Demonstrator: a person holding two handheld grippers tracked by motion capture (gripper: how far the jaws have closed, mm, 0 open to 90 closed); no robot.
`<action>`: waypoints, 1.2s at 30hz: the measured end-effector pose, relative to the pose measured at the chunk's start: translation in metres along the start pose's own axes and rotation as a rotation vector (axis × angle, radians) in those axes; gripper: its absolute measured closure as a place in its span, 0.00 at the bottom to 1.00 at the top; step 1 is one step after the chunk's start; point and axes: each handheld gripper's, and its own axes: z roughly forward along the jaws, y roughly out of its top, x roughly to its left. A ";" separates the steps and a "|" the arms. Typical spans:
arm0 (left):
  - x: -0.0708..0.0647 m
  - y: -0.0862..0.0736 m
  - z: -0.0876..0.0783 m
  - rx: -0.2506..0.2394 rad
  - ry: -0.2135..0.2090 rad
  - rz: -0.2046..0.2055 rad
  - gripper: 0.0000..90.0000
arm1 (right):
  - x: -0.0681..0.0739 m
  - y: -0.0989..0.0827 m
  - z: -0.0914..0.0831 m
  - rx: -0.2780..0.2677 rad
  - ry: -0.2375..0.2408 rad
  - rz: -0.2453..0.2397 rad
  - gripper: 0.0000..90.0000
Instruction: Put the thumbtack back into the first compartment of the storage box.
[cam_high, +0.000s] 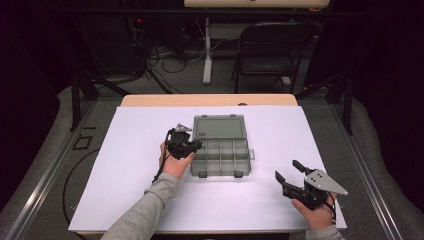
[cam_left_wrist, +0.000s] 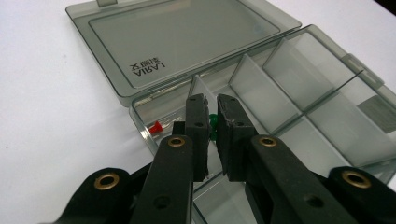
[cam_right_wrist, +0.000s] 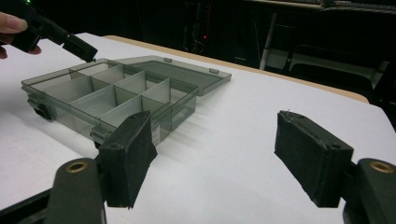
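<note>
Holding now: I have the left tongs (cam_left_wrist: 212, 109) over the left end of the organiser box (cam_high: 220, 157), jaws nearly closed with only a narrow gap between the pads.
Green pin: a small green pushpin (cam_left_wrist: 214, 126) shows in that gap, just behind the pads; I cannot tell whether the pads press on it.
Red pin: a red pushpin (cam_left_wrist: 156, 127) lies in the box's end compartment, just beside the left tongs.
Box: smoky clear plastic, divided into compartments, lying open on the white sheet (cam_high: 135, 165) that covers the desk (cam_high: 150, 100).
Lid: the lid (cam_high: 219, 126) is folded flat onto the sheet on the far side, lettering showing through it.
Right tongs: I keep the right tongs (cam_high: 289, 169) near the desk's right front corner, well apart from the box, jaws spread wide with nothing between them.
Right gripper view: the pads frame bare sheet, with the box farther off to the left.
</note>
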 end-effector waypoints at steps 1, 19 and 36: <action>0.000 0.000 0.002 0.003 0.003 0.001 0.93 | 0.000 0.000 0.000 0.000 0.000 0.000 0.31; 0.002 -0.002 0.009 0.014 0.018 0.002 0.91 | 0.000 0.000 0.000 -0.003 0.001 -0.002 0.31; -0.011 -0.001 -0.020 -0.106 -0.012 0.083 0.46 | 0.000 0.000 0.000 -0.002 0.001 -0.001 0.31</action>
